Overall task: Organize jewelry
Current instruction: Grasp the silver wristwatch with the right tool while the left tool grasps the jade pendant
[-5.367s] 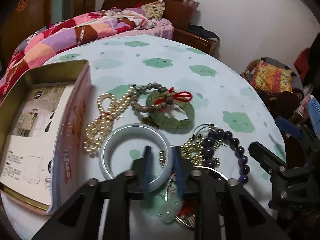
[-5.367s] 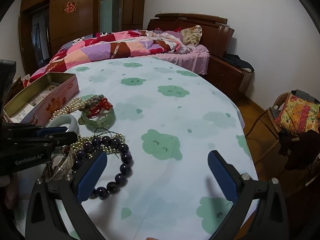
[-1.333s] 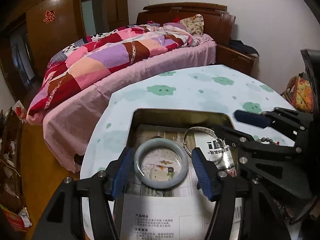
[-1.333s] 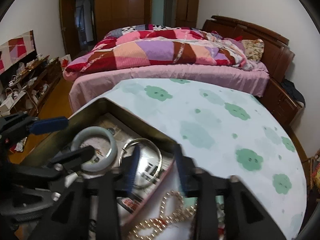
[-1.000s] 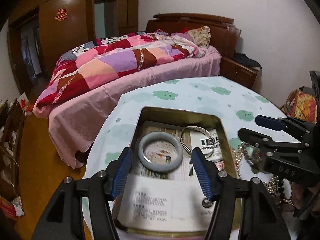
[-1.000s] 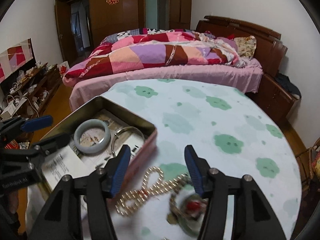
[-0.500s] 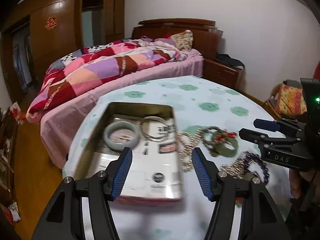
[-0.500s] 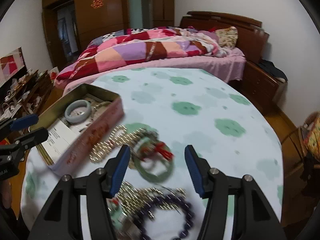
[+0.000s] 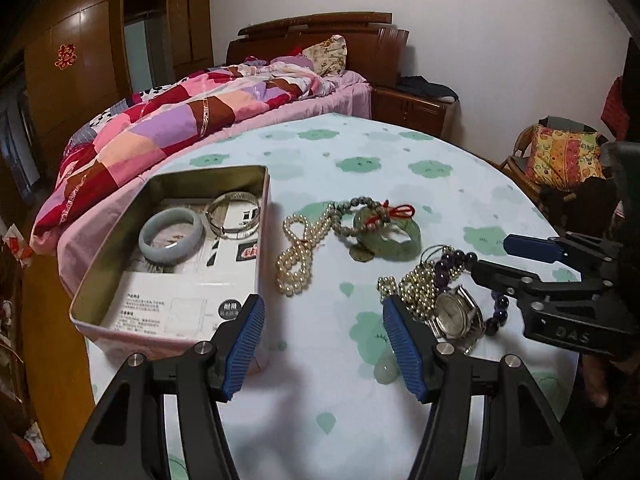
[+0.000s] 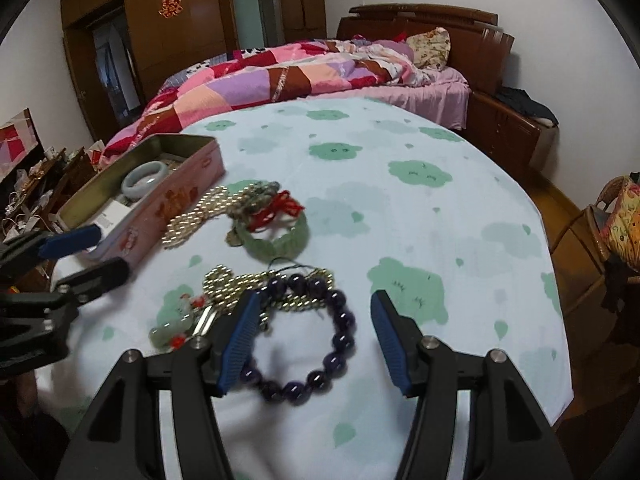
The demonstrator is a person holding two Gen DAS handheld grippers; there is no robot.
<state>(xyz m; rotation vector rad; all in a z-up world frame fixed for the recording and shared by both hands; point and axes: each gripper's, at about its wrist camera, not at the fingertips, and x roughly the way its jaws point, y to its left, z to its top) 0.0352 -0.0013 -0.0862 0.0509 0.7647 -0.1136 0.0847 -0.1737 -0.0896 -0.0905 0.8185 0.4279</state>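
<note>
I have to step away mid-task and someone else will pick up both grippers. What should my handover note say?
Left gripper: open, empty.
Right gripper: open, empty, over the purple bead bracelet.
Done: pale jade bangle and silver bangle lie in the tin box.
Left on the table: pearl necklace, green jade bangle, gold bead chain, wristwatch, jade pendant.

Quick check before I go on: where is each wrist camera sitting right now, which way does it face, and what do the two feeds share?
Left wrist: on the left gripper, angled down across the table toward the tin box and pearl strand; its open blue fingers show, the right gripper at right.
Right wrist: on the right gripper, facing the bed over the purple bead bracelet; open fingers show, left gripper at left.
Shared: box, pearl strand, green bangle, pale bangle.
</note>
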